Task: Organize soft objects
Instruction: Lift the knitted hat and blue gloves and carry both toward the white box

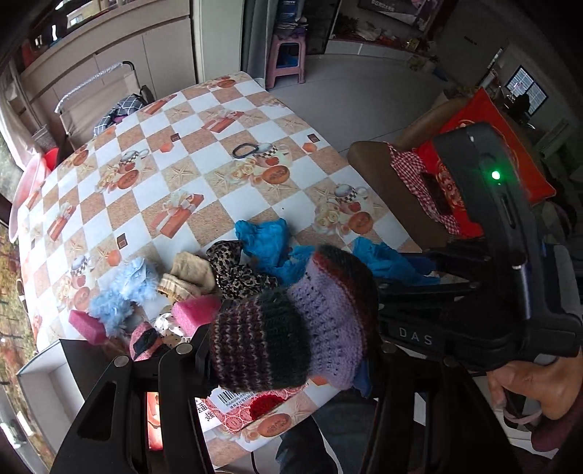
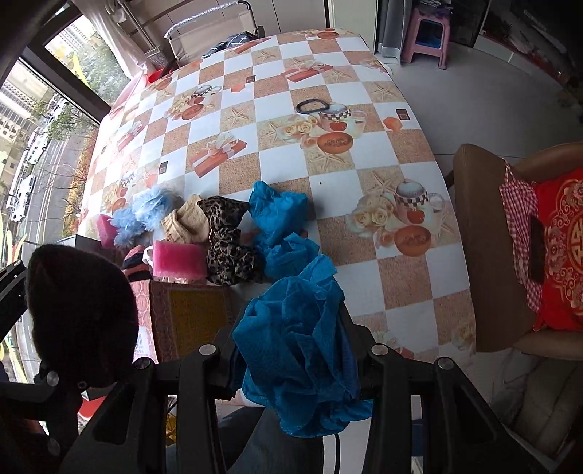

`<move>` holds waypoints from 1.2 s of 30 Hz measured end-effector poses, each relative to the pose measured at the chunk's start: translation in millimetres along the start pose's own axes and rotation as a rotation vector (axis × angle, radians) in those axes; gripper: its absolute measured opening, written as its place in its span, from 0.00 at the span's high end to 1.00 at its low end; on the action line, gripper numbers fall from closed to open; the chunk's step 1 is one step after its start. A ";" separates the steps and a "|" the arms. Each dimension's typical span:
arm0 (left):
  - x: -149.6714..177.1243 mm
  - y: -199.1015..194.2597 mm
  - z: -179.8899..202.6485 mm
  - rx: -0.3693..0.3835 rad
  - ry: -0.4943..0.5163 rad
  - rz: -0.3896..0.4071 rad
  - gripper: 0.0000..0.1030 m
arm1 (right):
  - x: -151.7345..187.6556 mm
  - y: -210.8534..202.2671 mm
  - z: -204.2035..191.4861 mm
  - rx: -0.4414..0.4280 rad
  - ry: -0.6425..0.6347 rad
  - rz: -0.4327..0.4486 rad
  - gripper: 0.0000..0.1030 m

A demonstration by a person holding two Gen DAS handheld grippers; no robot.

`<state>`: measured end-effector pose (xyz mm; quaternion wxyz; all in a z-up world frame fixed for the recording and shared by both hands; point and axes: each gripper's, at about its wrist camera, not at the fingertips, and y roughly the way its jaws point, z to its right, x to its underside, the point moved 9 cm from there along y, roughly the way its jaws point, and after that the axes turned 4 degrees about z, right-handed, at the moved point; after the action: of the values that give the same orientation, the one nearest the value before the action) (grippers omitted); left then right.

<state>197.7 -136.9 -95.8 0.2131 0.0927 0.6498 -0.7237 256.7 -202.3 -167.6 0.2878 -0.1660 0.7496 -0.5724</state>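
My left gripper (image 1: 288,328) is shut on a knitted purple and striped hat (image 1: 291,317), held above the table's near edge; the hat shows dark at the left of the right wrist view (image 2: 80,321). My right gripper (image 2: 291,350) is shut on a blue mesh cloth (image 2: 295,346); that gripper is also seen in the left wrist view (image 1: 419,288). On the table lies a pile: more blue cloth (image 2: 277,215), a leopard-print fabric (image 2: 226,244), a beige knit (image 2: 182,222), a fluffy light-blue piece (image 2: 145,211) and pink sponges (image 2: 178,259).
A patterned open box (image 2: 189,313) sits at the near table edge below the pile. A black hair tie (image 2: 311,107) lies mid-table. A brown chair with a red cushion (image 2: 561,248) stands to the right. A pink stool (image 2: 426,32) is far behind.
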 end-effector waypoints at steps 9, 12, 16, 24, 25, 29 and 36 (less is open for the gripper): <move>31.9 -13.3 19.5 0.059 0.084 -0.020 0.43 | 32.9 -3.0 -8.1 -0.005 0.012 -0.023 0.58; 42.5 -19.2 17.8 0.059 0.096 -0.022 0.43 | 42.9 -3.7 -12.5 -0.012 0.004 -0.035 0.58; 61.1 -27.5 9.8 0.053 0.099 -0.025 0.43 | 56.3 -3.3 -20.6 -0.029 -0.016 -0.058 0.58; 103.3 -34.5 -28.3 -0.009 0.032 -0.061 0.42 | 79.4 -0.7 -50.4 -0.068 -0.112 -0.111 0.58; 107.5 -36.0 -34.2 -0.018 0.015 -0.062 0.42 | 82.2 -0.5 -55.7 -0.078 -0.129 -0.119 0.58; 121.3 -41.0 -57.9 -0.051 -0.064 -0.062 0.42 | 95.3 2.0 -83.7 -0.132 -0.221 -0.156 0.58; 140.7 -48.7 -91.2 -0.103 -0.198 -0.052 0.42 | 118.3 3.9 -135.7 -0.194 -0.430 -0.224 0.58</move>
<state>38.3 -70.8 -122.4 0.2620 -0.0075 0.6640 -0.7003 80.5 -166.1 -175.5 0.3583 -0.3927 0.6995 -0.4776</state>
